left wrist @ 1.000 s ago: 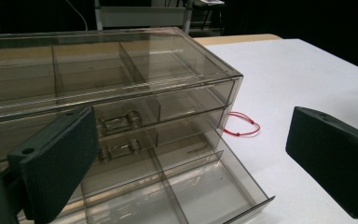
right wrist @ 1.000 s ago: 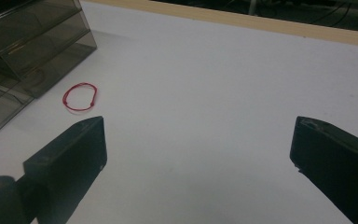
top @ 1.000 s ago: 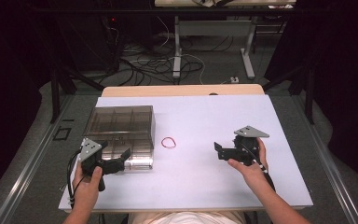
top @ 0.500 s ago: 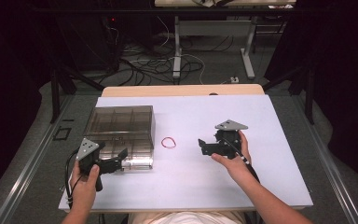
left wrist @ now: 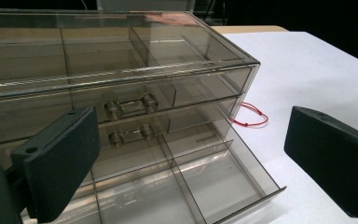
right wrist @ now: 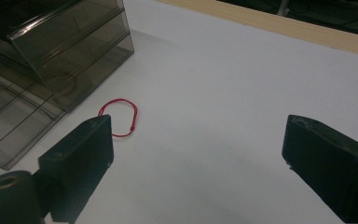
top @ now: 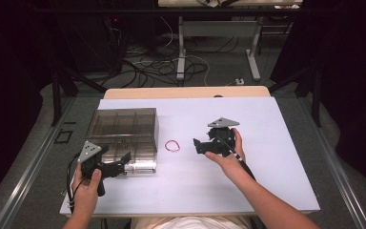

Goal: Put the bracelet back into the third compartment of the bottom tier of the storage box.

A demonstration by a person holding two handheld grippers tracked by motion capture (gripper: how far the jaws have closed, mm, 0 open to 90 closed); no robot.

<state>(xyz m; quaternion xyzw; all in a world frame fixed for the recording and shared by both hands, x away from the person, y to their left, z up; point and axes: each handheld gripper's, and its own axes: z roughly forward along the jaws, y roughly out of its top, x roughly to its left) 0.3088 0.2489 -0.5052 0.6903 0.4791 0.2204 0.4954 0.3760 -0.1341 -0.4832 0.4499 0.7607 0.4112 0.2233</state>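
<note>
A smoky clear drawer cabinet (top: 121,125) stands at the table's left, its bottom drawer (left wrist: 200,186) pulled out and showing bare compartments. A red string loop (top: 172,146) lies flat on the white tabletop just right of the cabinet, also seen as the loop (right wrist: 120,116) and loop (left wrist: 251,116). My left gripper (top: 124,161) is open in front of the drawer, nothing between its jaws (left wrist: 196,163). My right gripper (top: 198,145) points left at the loop from a short way off, open (right wrist: 205,163). Its jaws have just been closing a little, with nothing between them.
The white tabletop (top: 267,181) is wide and bare to the right and front of the hands. A wooden strip (top: 186,92) runs along the far edge. Beyond it are table legs and cables on a dark floor.
My right hand has carried its gripper leftwards across the table, closer to the red loop. The left hand and the drawer have stayed put.
</note>
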